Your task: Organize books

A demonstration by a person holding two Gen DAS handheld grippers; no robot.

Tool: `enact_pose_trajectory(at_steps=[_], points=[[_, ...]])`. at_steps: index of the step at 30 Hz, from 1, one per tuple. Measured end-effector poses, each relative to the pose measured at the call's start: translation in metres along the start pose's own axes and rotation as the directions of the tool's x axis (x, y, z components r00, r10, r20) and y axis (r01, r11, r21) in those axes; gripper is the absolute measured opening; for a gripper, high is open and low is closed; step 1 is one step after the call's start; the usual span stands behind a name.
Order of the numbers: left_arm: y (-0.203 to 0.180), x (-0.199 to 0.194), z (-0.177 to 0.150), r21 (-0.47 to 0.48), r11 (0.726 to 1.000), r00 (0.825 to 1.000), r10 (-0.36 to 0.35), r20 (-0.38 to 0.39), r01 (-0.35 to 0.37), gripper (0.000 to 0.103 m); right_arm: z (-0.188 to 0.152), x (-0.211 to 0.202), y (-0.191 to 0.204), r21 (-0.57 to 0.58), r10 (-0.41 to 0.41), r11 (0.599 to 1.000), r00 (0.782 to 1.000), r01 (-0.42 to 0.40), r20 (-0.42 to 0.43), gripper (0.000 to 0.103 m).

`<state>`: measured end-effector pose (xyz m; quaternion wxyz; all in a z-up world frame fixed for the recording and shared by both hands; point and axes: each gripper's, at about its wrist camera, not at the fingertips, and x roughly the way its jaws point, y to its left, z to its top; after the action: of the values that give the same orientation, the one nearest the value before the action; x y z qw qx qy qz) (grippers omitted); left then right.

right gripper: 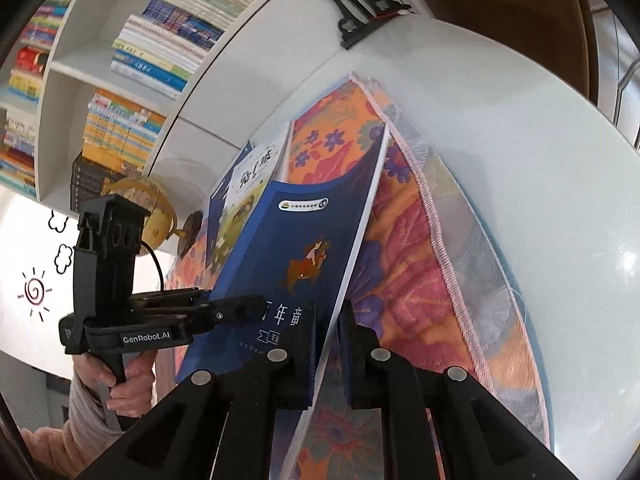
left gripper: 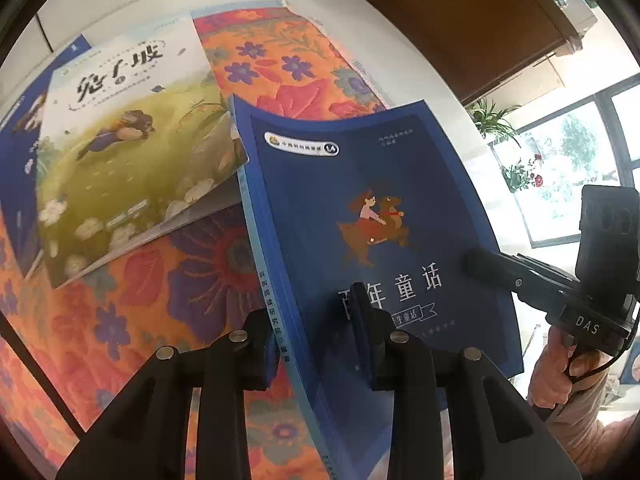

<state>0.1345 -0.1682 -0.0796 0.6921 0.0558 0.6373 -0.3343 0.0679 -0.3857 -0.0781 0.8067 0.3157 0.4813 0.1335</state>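
Observation:
A dark blue book point(left gripper: 360, 184) with a girl riding an animal on its cover is lifted at a tilt above the floral cloth point(left gripper: 280, 64). My left gripper point(left gripper: 314, 320) is shut on its spine edge near the bottom. In the right wrist view the blue book point(right gripper: 296, 232) has its white page edge pinched in my right gripper point(right gripper: 328, 320), which is shut on it. The left gripper point(right gripper: 248, 308) comes in from the left, a hand on its handle. A green picture book point(left gripper: 132, 140) lies flat on the cloth, overlapping another blue book point(left gripper: 16, 160).
The cloth point(right gripper: 400, 260) covers part of a round white table point(right gripper: 500, 140). A white bookshelf point(right gripper: 120, 80) full of books stands behind, with a globe point(right gripper: 156, 212) beside it. A black stand point(right gripper: 360, 12) sits at the table's far edge. Windows and plants point(left gripper: 560, 152) lie right.

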Motion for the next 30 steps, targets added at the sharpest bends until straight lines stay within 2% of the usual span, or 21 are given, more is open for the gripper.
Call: enact_pose_trajectory(at_steps=[14, 30], points=[[-0.014, -0.039, -0.022, 0.051, 0.996, 0.994, 0.069, 0.083, -0.074, 0.030, -0.025, -0.017, 0.044, -0.067, 0.014, 0.998, 0.999, -0.012, 0.030, 0.010], [-0.001, -0.100, -0.060, 0.077, 0.996, 0.985, 0.035, 0.167, -0.049, 0.030, -0.049, -0.049, 0.111, -0.104, 0.007, 0.995, 0.994, 0.004, 0.108, 0.011]])
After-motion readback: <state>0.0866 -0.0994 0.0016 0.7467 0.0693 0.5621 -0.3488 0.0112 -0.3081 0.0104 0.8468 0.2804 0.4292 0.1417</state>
